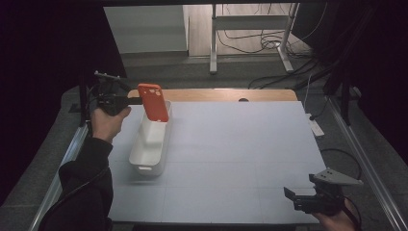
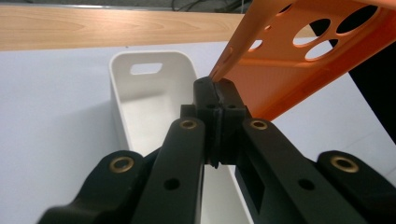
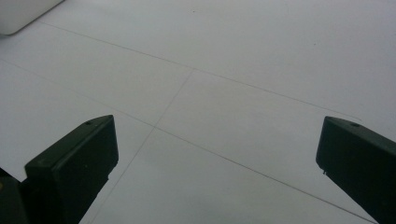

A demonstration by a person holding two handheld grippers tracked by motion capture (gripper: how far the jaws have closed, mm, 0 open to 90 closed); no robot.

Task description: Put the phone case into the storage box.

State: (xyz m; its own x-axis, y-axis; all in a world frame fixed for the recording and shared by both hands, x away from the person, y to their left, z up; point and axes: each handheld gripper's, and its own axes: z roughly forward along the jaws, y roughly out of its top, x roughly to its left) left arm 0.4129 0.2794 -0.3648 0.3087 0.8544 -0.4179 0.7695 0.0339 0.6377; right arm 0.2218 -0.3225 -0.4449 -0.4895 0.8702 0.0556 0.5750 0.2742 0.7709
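One orange case (image 1: pixel 153 102), one white bin (image 1: pixel 150 142). Left claw (image 2: pixel 215 91) clamped on the case's edge, above the bin. Right claw (image 3: pixel 217 154) wide open, empty.

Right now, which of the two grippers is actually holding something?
The left gripper, at the table's far left: its jaws are shut on the edge of the orange phone case above the white bin. The right gripper hangs open, with nothing between its jaws.

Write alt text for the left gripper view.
Black gripper jaws pinch the edge of an orange phone case, holding it tilted above a long white bin. The bin sits on a white table with a wooden strip along its far edge.
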